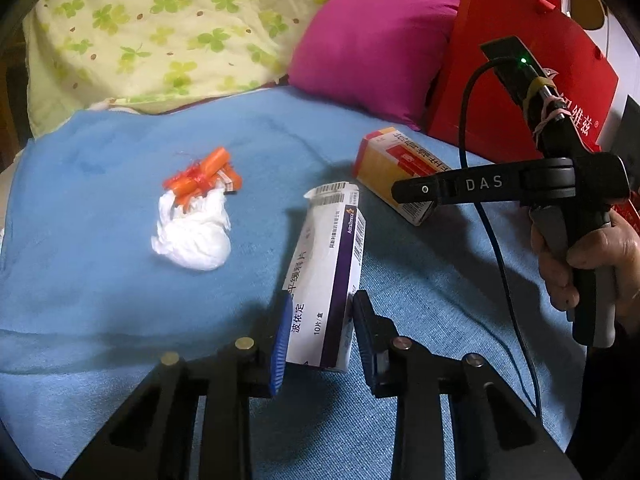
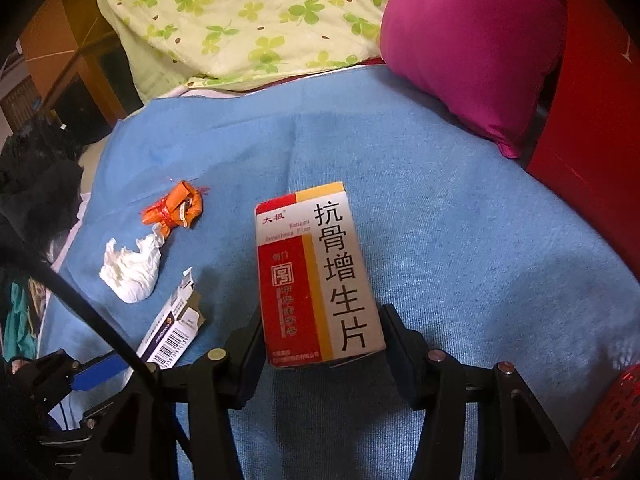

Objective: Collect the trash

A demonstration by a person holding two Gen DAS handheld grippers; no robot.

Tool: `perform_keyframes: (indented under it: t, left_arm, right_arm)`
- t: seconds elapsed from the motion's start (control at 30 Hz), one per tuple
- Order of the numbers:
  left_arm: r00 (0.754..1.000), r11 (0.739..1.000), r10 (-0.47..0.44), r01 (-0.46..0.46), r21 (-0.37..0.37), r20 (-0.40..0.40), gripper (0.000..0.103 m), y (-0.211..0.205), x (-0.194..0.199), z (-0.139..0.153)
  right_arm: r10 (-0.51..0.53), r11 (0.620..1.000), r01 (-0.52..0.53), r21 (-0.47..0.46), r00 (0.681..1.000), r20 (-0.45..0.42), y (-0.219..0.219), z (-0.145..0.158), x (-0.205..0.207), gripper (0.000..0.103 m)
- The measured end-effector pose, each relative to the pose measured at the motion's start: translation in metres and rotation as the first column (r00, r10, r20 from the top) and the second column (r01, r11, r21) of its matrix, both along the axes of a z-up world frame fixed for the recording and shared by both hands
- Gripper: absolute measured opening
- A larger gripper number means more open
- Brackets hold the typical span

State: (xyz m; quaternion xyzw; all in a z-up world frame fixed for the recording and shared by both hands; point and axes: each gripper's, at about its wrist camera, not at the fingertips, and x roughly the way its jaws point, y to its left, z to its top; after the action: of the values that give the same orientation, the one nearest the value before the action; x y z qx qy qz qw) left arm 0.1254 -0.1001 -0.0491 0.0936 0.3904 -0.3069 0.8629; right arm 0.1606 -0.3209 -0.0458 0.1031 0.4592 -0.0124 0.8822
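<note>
A white and purple medicine box (image 1: 324, 272) stands tilted on the blue blanket (image 1: 120, 320), and my left gripper (image 1: 320, 320) is shut on its lower end, blue pads (image 1: 281, 340) against both sides. In the right wrist view that box (image 2: 172, 332) lies at lower left. My right gripper (image 2: 322, 320) is shut on a red, yellow and white medicine box (image 2: 320, 272); the left wrist view shows this box (image 1: 400, 168) at the right. A crumpled white tissue (image 1: 192, 236) and an orange wrapper (image 1: 204, 172) lie together to the left.
A pink pillow (image 1: 372, 52) and a clover-print quilt (image 1: 160, 32) lie at the back. A red paper bag (image 1: 520, 80) stands at the right. A red perforated basket (image 2: 612, 428) shows at lower right. A hand (image 1: 600, 260) holds the right gripper's handle.
</note>
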Motion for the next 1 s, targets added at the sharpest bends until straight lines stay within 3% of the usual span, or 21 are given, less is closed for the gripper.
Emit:
perform_keyframes:
  t: [0.2, 0.53, 0.6, 0.63, 0.67, 1.0]
  left_arm:
    - [1.0, 1.0, 0.006, -0.006, -0.003, -0.003, 0.034, 0.002, -0.006, 0.0]
    - [1.0, 1.0, 0.015, -0.015, -0.001, -0.016, 0.04, 0.003, -0.005, -0.002]
    - [1.0, 1.0, 0.022, -0.022, 0.003, -0.022, 0.043, 0.003, -0.004, -0.005]
    - [0.999, 1.0, 0.029, -0.029, 0.006, -0.025, 0.046, 0.004, -0.003, -0.006]
    - [0.999, 0.999, 0.036, -0.035, 0.007, -0.03, 0.046, 0.005, -0.001, -0.007]
    - [0.983, 0.988, 0.152, -0.152, 0.004, -0.104, 0.047, 0.02, 0.016, -0.021]
  right_arm:
    - [-0.018, 1.0, 0.018, 0.001, 1.0, -0.012, -0.001, -0.001, 0.003, 0.061]
    - [-0.016, 1.0, 0.017, -0.023, 0.999, 0.048, 0.006, 0.003, 0.004, 0.066]
    - [-0.019, 0.999, 0.02, -0.032, 0.999, 0.039, 0.007, 0.001, 0.004, 0.065]
    - [-0.017, 0.999, 0.019, -0.036, 0.999, 0.033, 0.007, -0.001, 0.004, 0.057]
    - [-0.018, 0.999, 0.019, -0.039, 0.999, 0.031, 0.007, -0.002, 0.004, 0.056]
    - [-0.007, 0.999, 0.008, -0.049, 0.999, 0.032, 0.01, -0.001, 0.002, 0.055]
